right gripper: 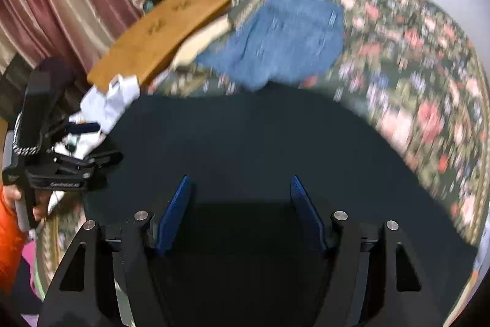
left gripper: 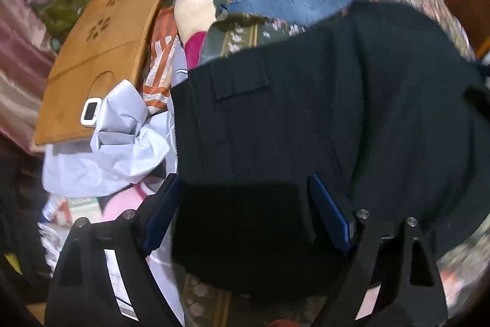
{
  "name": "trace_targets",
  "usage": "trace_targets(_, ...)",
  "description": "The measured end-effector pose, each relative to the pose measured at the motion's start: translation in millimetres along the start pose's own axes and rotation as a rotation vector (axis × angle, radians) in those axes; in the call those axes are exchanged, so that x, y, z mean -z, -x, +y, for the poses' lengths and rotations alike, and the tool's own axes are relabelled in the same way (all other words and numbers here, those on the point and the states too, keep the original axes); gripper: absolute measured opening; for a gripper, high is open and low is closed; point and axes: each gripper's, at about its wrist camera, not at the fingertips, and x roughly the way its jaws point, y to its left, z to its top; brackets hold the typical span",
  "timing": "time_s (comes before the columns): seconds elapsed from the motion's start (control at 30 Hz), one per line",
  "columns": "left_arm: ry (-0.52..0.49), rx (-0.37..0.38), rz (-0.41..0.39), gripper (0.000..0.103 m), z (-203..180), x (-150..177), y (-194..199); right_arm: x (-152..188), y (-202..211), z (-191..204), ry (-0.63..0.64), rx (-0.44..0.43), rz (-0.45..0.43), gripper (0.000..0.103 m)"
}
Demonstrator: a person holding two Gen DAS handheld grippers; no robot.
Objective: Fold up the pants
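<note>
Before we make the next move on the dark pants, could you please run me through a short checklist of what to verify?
1. Left gripper open: ok, jaws spread wide over the dark pants.
2. Right gripper open: ok, jaws apart, nothing between them.
3. Either gripper holding cloth: not ok, neither grips any.
4. Pants lying flat on the floral bedspread: ok in broad terms; fine wrinkles cannot be told, the fabric is too dark.
5. Blue jeans clear of the pants: cannot tell, their edges meet in the blurred right wrist view.
6. White cloth at the pants' left edge: not ok, it lies right against it.
</note>
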Motion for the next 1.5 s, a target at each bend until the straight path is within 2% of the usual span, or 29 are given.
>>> trace_targets(0.07,-0.021,-0.03,0.0,0.087,-1.4,9.3,3.3,8.7,7.1,5.0,0.011,0.011,-0.01,0.072)
trace_targets(0.27,-0.023,-0.008,-0.005,0.089,4.9,31.8,10.2,34.4,25.4,11.5,-0.005,0.013,-0.036,0.073)
trace_targets(0.4,-0.006,-0.015,-0.019,0.088,6.8,41.1,18.4,42.5,41.8,1.6,-0.038,-0.071,-0.027,0.072)
trace_targets(0.47,0.004,-0.011,-0.027,0.088,8.4,43.7,23.2,44.7,52.2,-5.8,-0.064,-0.078,-0.045,0.07)
trace_targets(0.53,0.013,-0.021,-0.037,0.088,8.8,44.7,29.0,42.7,63.9,-27.6,-0.113,-0.032,-0.099,0.07)
trace_targets(0.63,0.027,-0.045,-0.05,0.088,9.5,42.4,38.3,42.5,64.9,-75.2,-0.242,0.029,-0.128,0.07)
trace_targets(0.77,0.048,-0.086,-0.103,0.088,6.7,31.0,61.9,59.5,45.4,-132.2,-0.377,0.114,-0.065,0.07)
trace_targets(0.83,0.054,-0.09,-0.13,0.088,3.8,22.7,71.8,77.2,36.6,-155.9,-0.441,0.076,-0.023,0.07)
trace_targets(0.9,0.051,-0.074,-0.16,0.088,-5.0,9.9,83.2,89.7,43.8,-167.3,-0.474,0.037,-0.05,0.07)
trace_targets(1.03,0.021,-0.058,-0.194,0.089,-33.5,-17.4,91.0,107.6,54.6,-165.6,-0.411,0.023,-0.042,0.074)
trace_targets(1.2,-0.012,-0.021,-0.182,0.089,-83.3,-51.3,83.1,136.0,86.2,-164.7,-0.373,0.03,-0.076,0.075)
trace_targets(1.3,-0.058,0.002,-0.163,0.089,-117.0,-65.5,73.9,162.9,122.4,-178.1,-0.444,0.077,-0.182,0.077)
trace_targets(1.37,-0.097,0.022,-0.127,0.089,-140.8,-74.2,64.2,182.0,142.0,-191.8,-0.521,0.103,-0.24,0.084)
trace_targets(1.4,-0.112,0.028,-0.115,0.089,-148.3,-76.1,61.1,188.0,147.1,-196.4,-0.547,0.112,-0.251,0.085)
trace_targets(1.5,-0.163,-0.022,-0.128,0.089,-172.8,-83.0,59.2,218.2,160.0,-212.3,-0.636,0.134,-0.274,0.085)
